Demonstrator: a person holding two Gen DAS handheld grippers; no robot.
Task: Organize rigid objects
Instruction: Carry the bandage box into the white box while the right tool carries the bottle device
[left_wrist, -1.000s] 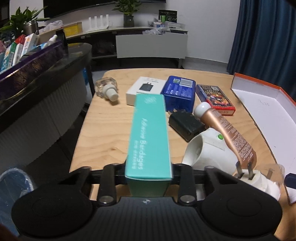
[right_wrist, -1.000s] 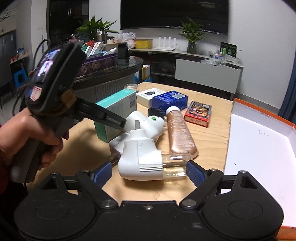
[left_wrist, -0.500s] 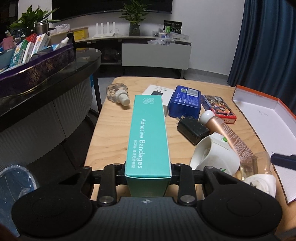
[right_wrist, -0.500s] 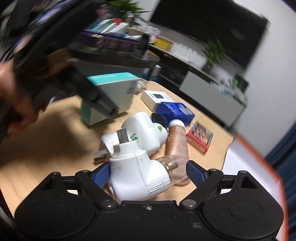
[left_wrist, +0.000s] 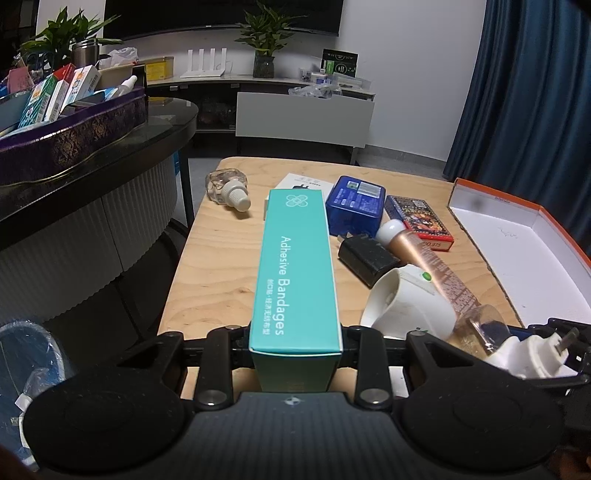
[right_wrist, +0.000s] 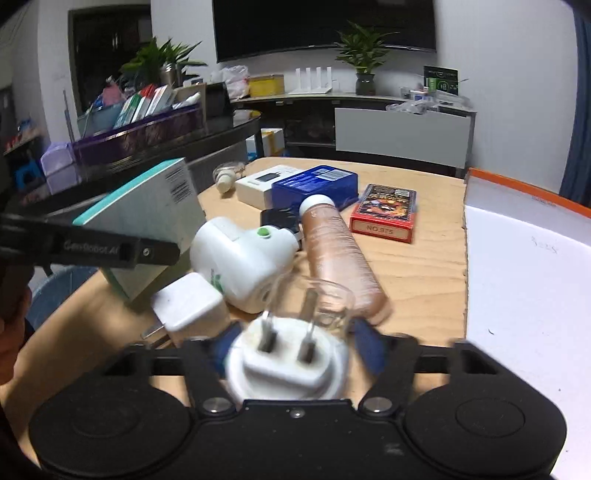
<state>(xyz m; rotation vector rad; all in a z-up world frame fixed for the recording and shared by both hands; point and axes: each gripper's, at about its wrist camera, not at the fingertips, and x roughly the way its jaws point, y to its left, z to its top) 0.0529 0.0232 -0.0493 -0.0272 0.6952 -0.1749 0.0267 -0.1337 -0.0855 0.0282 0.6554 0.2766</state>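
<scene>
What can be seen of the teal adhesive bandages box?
The adhesive bandages box is a long teal carton, apparently cardboard, printed "Adhesive Bandages" in white with a logo at its far end; a paler side carries a barcode. The left gripper is shut on its near end, holding it lengthwise, pointing away over the wooden table.

A home living room: a large dark wall-mounted television (right_wrist: 325, 27) hangs above a long low media console (left_wrist: 258, 79) carrying a green potted plant (left_wrist: 264, 48) and a white four-antenna router (left_wrist: 203, 66), with deep blue floor-length curtains (left_wrist: 524, 92) beside a light wooden table (left_wrist: 221, 266)
</scene>
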